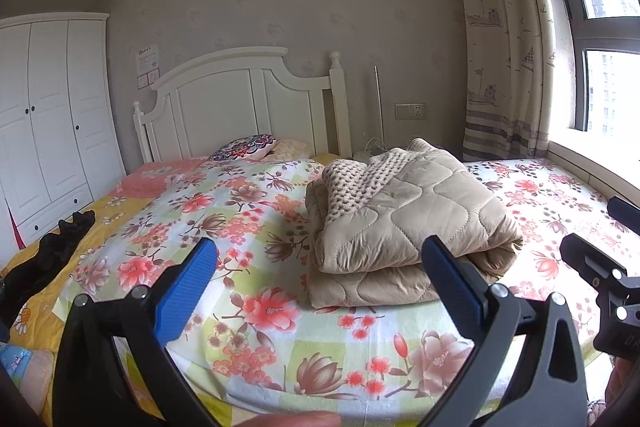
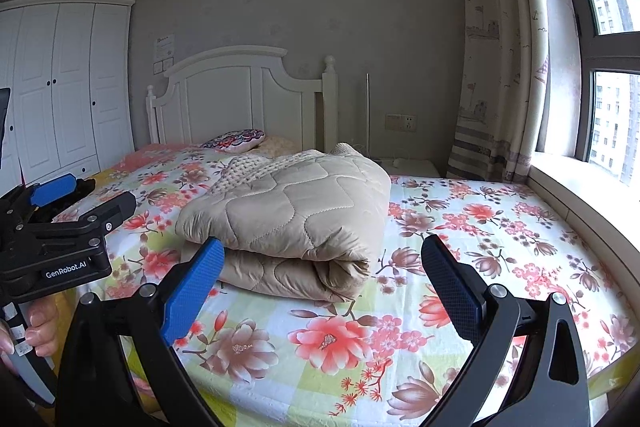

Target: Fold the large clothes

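We hold both grippers, left (image 1: pixel 318 269) and right (image 2: pixel 322 269), spread wide, gripping nothing. One folded quilted blanket (image 2: pixel 292 211) sits mid-bed; bare floral sheet (image 2: pixel 480 227) surrounds it, two pillows (image 1: pixel 248 147) behind.

We are in a home bedroom: a bed (image 1: pixel 248 211) under a floral sheet with a white headboard (image 1: pixel 240 99), a white wardrobe (image 1: pixel 48 123) along the left wall, patterned curtains (image 2: pixel 492 67) beside a big window (image 2: pixel 612 75), and pillows (image 1: pixel 250 146) at the head.
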### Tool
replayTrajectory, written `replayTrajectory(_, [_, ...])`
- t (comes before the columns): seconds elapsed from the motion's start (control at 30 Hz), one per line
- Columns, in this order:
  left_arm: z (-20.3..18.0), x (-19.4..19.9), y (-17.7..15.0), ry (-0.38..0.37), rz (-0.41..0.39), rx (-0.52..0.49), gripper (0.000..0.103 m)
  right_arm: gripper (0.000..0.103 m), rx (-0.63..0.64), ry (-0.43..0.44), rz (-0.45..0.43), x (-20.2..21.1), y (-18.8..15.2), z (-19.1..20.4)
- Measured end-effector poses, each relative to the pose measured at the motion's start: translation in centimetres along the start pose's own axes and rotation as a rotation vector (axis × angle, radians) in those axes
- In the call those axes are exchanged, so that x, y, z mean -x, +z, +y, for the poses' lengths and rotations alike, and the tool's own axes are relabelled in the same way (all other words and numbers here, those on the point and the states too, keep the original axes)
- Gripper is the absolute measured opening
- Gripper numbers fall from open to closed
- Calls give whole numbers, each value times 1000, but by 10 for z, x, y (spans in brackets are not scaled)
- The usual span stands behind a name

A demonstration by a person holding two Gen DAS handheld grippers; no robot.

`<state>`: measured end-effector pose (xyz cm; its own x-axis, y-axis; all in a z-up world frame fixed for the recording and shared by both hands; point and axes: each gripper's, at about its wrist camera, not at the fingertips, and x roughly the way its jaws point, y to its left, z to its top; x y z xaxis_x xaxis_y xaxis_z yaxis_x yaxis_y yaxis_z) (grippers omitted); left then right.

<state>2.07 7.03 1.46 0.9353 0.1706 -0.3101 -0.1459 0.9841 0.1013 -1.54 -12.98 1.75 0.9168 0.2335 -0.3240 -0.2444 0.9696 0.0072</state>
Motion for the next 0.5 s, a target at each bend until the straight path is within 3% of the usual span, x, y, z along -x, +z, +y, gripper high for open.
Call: replayTrajectory(0.5, [-1,-2,-1,-1,6,2,101,97,1,1,2,-1,-1,-1])
